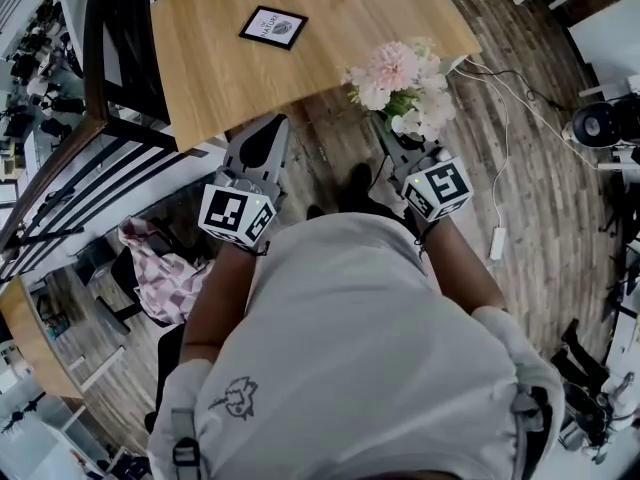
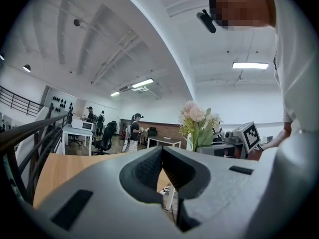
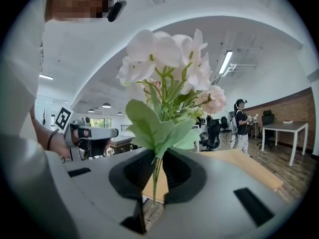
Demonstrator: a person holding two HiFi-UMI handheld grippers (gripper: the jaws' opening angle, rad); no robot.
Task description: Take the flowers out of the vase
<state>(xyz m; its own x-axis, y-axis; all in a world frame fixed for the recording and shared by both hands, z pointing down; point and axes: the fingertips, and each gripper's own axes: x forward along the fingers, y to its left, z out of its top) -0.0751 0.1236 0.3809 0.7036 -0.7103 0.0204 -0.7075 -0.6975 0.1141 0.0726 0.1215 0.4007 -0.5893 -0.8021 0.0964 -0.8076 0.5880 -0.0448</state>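
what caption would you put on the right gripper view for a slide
Right gripper shut on the green stem of a white and pink flower bunch, wooden table beyond.

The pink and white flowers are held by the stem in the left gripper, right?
Not quite. The flowers are held by the stem in the right gripper, not the left. The right gripper view shows the green stem pinched between its jaws. The left gripper is shut with nothing in it.

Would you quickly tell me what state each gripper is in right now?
Left gripper: jaws closed, nothing between them.
Right gripper: jaws closed on the stems of the flower bunch.
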